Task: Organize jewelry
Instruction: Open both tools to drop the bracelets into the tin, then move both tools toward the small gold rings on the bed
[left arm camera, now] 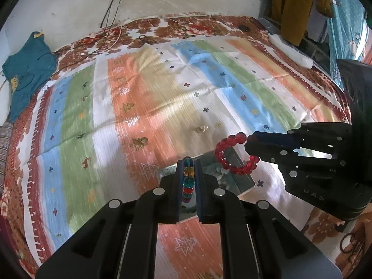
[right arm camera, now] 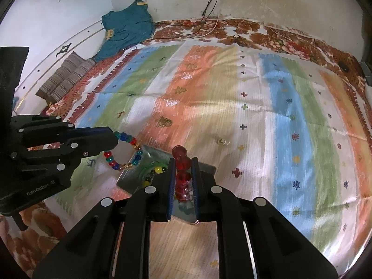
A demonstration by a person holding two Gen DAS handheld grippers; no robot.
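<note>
Surroundings first: both grippers hung over a striped bedsheet [right arm camera: 232, 107] printed with small crosses and trees, laid on a brown floral cover [left arm camera: 176, 26]. Far ahead of the left gripper [left arm camera: 188, 162], by the wall, lay a teal garment [left arm camera: 28, 69], with cables [left arm camera: 114, 7] trailing down the wall onto the cover. A white power strip [left arm camera: 290, 51] sat ahead and to the right, near a hanging mustard cloth [left arm camera: 295, 4]. From the right gripper [right arm camera: 182, 160], a striped cushion [right arm camera: 65, 76] lay far ahead to the left. One small clear-gold trinket [right arm camera: 222, 141] sat alone on the sheet just ahead of the right gripper's tips; too small to identify.

Directly below and between the two grippers was a metal tray [right arm camera: 160, 154], nothing blocking it from above. Inside it were a green bangle [right arm camera: 148, 166] and some mixed beads, partly hidden by the right gripper's fingers.

Left gripper was nearly closed, pinching a multicolour bead bracelet [right arm camera: 125, 151]: teal, red, blue and amber beads, the loop hanging off the tips over the tray's near-left corner. In its own view only a column of beads showed between the fingers.

Right gripper was narrow too, clamped on a red bead bracelet [left arm camera: 232, 155]: clear faceted red beads, the full ring hanging free of the tips above the tray's right edge.

The two bracelets were near each other but not touching.
</note>
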